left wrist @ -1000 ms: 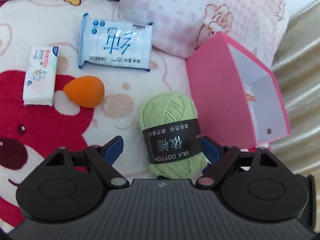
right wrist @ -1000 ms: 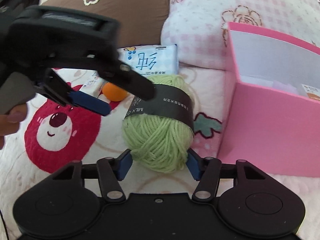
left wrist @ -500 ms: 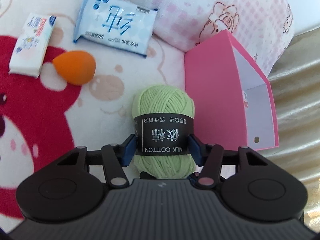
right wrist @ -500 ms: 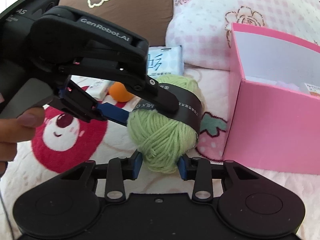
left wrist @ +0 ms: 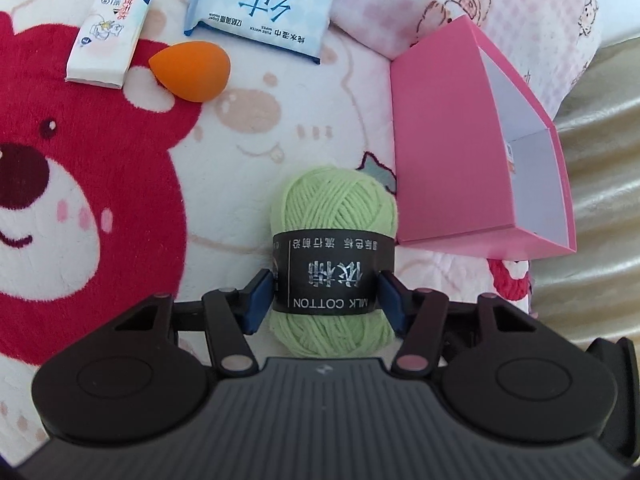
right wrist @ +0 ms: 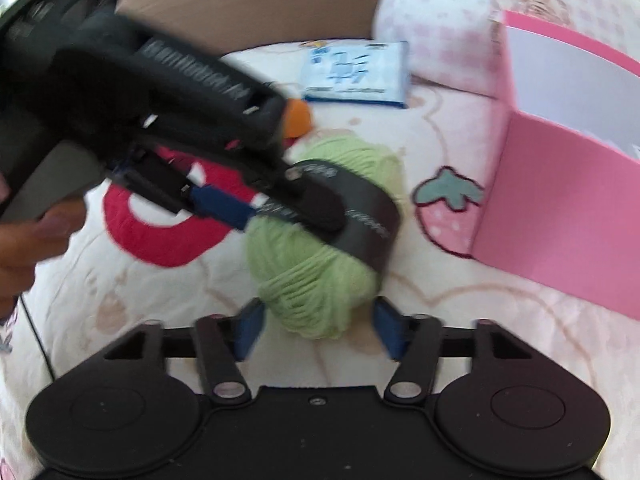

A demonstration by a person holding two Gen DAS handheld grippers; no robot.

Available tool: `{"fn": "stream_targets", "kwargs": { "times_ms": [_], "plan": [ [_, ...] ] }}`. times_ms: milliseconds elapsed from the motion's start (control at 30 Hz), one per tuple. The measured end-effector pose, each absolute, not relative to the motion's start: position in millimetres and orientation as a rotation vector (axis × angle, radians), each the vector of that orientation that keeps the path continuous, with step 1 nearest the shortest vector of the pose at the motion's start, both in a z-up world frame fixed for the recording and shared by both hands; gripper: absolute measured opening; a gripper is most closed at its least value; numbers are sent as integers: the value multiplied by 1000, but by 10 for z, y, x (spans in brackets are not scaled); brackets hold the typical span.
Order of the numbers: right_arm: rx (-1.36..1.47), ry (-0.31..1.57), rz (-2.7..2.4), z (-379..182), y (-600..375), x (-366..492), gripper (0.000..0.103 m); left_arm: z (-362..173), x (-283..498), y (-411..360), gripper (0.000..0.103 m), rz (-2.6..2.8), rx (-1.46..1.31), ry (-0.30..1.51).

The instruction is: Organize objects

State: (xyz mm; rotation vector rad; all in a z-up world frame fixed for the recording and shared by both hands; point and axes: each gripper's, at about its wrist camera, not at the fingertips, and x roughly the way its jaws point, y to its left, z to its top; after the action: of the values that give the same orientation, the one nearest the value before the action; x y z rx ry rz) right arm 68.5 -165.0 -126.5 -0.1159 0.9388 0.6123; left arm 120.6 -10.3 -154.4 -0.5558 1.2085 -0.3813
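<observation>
A green yarn ball (left wrist: pixel 334 216) with a black "MILK COTTON" band is clamped between the blue pads of my left gripper (left wrist: pixel 326 300). It hangs above the blanket, just left of the open pink box (left wrist: pixel 444 136). In the right wrist view the yarn ball (right wrist: pixel 316 280) shows with the left gripper's fingers (right wrist: pixel 224 204) on its band. My right gripper (right wrist: pixel 318 332) is open, its pads apart from the yarn's lower end. The pink box (right wrist: pixel 560 200) stands to the right.
An orange sponge egg (left wrist: pixel 190 70), a white tissue pack (left wrist: pixel 108 38) and a blue wet-wipes pack (left wrist: pixel 260 10) lie on the bear-print blanket (left wrist: pixel 80 184). A pink checked pillow (left wrist: pixel 440 8) sits behind the box. A beige cover (left wrist: pixel 600 168) lies right.
My left gripper shut on the yarn ball and lifted it. My right gripper, which was shut on the yarn's lower end, has opened and let go.
</observation>
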Motion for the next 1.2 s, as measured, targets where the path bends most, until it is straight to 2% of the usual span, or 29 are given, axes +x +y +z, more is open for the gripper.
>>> {"fn": "stream_targets", "kwargs": {
  "times_ms": [267, 467, 500, 800, 1200],
  "plan": [
    [-4, 904, 659, -1334, -1706, 782, 87, -1581, 1217, -206, 57, -407, -508, 1210],
    [8, 905, 630, -1471, -1645, 885, 84, -1584, 1194, -281, 56, -412, -457, 1191],
    [19, 900, 624, -1467, -1653, 881, 80, -1572, 1179, -297, 55, -416, -442, 1185],
    [70, 869, 572, -1371, -1697, 711, 67, -1396, 959, -399, 53, -455, -375, 1120],
    [22, 942, 610, -1172, -1636, 465, 67, -1291, 681, -312, 53, -433, -419, 1204]
  ]
}}
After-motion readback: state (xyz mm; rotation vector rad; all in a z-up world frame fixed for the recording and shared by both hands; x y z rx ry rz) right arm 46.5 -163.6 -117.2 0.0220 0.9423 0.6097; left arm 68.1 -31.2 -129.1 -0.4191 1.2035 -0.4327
